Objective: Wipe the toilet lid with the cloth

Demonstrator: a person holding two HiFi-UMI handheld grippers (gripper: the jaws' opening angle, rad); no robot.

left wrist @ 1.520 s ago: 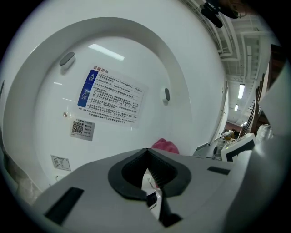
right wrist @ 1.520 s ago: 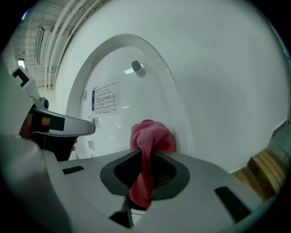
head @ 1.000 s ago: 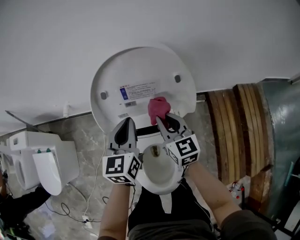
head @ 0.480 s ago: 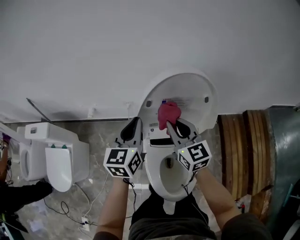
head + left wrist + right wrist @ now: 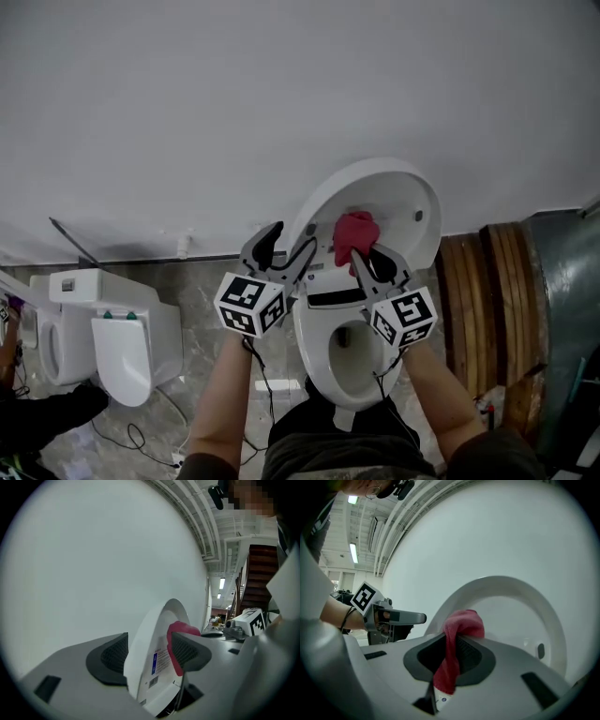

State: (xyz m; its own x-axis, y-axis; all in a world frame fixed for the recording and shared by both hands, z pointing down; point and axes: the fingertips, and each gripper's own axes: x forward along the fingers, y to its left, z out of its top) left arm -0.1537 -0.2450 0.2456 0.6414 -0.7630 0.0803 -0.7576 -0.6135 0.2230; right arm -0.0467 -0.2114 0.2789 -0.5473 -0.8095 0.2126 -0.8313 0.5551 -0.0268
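The toilet lid point(image 5: 398, 192) is standing raised, with its back toward the white wall point(image 5: 234, 94) on the far side and its inner face turned toward the person. Below it, on the near side, the open toilet bowl point(image 5: 349, 361) is showing between the person's forearms.

The right gripper point(image 5: 372, 255) is gripping the red cloth point(image 5: 354, 234): its jaws are closed on the cloth's lower part. The bunched upper end is sticking out past the jaw tips. That bunch is lying against the inner face of the lid, about midway across it and just above the hinge end. In the right gripper view the cloth is hanging down between the two dark pads, with the lid arching behind it.

The left gripper point(image 5: 292, 239) is being held just to the left of the right one, pointing roughly level at the lid's left edge. Its jaws have just been opening and are now standing wide apart. In the left gripper view the lid's thin rim is passing between them. Neither pad looks to be pressing on it. A label point(image 5: 157, 660) with a blue strip is showing on the lid's inner face, close to that rim.

A second toilet point(image 5: 112, 328) is standing well apart on the left, on the grey stone floor point(image 5: 192, 300). Brown wooden boards point(image 5: 478, 291) are leaning on the right.
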